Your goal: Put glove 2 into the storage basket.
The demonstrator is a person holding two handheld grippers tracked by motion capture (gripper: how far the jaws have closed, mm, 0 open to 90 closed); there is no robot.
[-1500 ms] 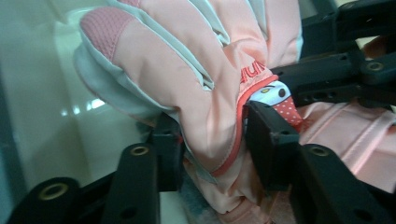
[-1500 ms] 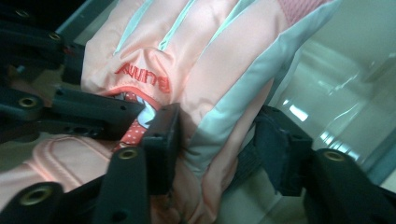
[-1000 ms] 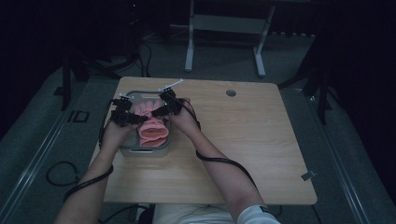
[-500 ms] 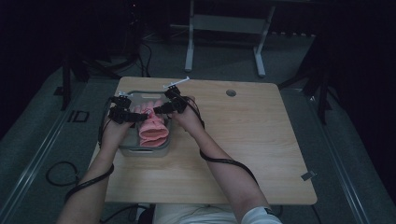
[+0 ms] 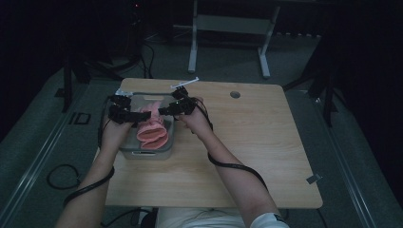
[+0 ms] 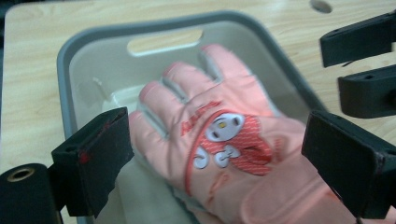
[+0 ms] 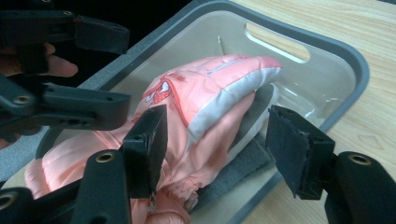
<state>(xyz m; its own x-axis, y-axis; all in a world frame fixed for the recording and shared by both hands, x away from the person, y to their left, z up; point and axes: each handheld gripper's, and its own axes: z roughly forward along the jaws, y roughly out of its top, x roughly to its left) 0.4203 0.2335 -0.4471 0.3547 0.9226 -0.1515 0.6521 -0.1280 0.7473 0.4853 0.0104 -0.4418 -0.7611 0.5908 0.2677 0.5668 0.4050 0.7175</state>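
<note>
Nearest the person, two forearms reach from the near edge of the pale wooden table [image 5: 247, 156] toward its far left corner. There sits a grey-rimmed, translucent plastic bin [image 5: 124, 151] with a slot handle in its far wall. Inside lies a padded pink winter glove [image 6: 219, 140] with grey trim and a small white cartoon patch on its back, cuff toward the near side, fingers pointing to the far wall; it rests on what seems a second grey and pink glove beneath.

The left gripper [image 5: 134, 115] hangs over the bin's left part. Its jaws have just been opening and stand wide apart, the glove below and between them but untouched by either pad. The right gripper [image 5: 167, 110] hovers over the right rim; its jaws have been opening slightly as well, spread on either side of the glove's edge without pressing it.

The glove looks light, soft and puffy, likely to sag and fold when lifted, and its smooth shell may slip. A pinch across the gathered cuff or a thick fold of the palm would probably hold best; single fingers would flop.

Beyond the bin, a round cable hole [image 5: 235, 94] marks the table's far side.
</note>
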